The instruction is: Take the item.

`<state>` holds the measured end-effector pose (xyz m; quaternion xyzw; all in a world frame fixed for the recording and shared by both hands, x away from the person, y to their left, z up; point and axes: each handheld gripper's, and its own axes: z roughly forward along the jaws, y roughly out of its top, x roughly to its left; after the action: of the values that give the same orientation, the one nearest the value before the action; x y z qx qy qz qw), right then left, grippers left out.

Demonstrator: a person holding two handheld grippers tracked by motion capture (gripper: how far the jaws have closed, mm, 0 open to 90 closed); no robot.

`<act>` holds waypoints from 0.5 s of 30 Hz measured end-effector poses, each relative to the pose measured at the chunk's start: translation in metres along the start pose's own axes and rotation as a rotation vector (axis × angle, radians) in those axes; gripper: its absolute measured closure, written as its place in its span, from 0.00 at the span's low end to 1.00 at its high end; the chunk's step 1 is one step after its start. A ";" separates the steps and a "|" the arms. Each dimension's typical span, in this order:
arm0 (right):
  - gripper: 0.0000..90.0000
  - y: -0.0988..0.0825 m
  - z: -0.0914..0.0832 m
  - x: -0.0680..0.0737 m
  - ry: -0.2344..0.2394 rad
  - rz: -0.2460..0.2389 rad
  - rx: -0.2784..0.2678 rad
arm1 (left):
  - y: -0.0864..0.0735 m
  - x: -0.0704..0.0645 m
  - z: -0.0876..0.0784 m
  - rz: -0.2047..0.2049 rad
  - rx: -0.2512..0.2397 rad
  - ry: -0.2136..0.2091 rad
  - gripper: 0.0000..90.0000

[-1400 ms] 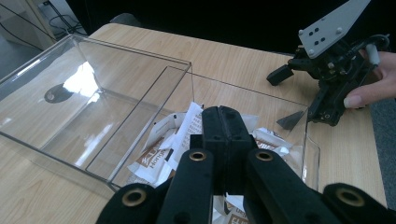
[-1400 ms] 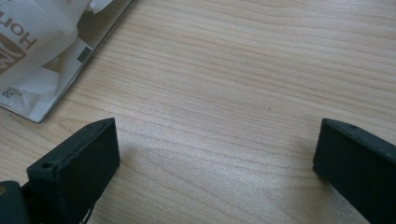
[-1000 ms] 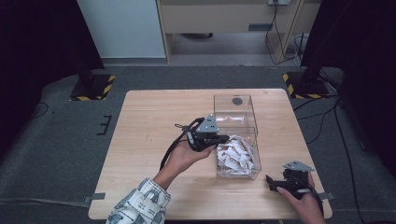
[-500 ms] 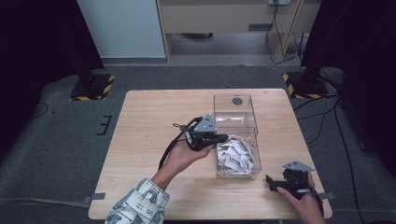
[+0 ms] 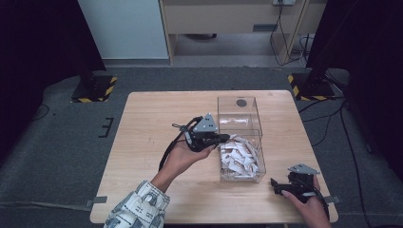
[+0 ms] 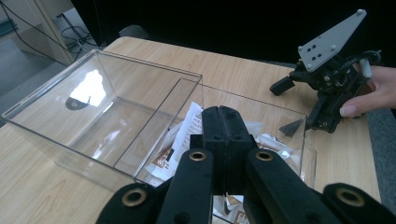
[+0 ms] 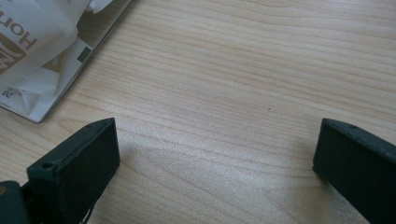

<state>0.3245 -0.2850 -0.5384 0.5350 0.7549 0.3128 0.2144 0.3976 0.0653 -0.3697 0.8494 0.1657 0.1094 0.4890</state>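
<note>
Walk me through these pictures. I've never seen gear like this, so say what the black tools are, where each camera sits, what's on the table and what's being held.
A person holds a black two-jaw gripper in each hand. One camera looks down from above; one rides on each gripper, looking along its jaws. On the light wooden table stands a clear plastic two-compartment box: the near half holds white paper packets, the far half looks empty. The left gripper hovers at that box's edge, jaws pressed together, apparently holding nothing. The right gripper rests by the table's near right corner, jaws wide apart over bare wood.
</note>
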 end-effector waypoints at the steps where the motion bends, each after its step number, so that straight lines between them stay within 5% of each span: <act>1: 0.01 0.000 0.000 0.000 0.000 -0.001 0.000 | 0.000 0.001 -0.001 -0.003 -0.002 0.003 1.00; 15: 0.01 0.000 0.000 0.000 0.000 -0.001 0.000 | -0.003 0.006 -0.011 -0.011 -0.016 0.011 1.00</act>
<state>0.3245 -0.2850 -0.5384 0.5347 0.7552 0.3128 0.2144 0.3990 0.0781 -0.3666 0.8440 0.1723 0.1128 0.4953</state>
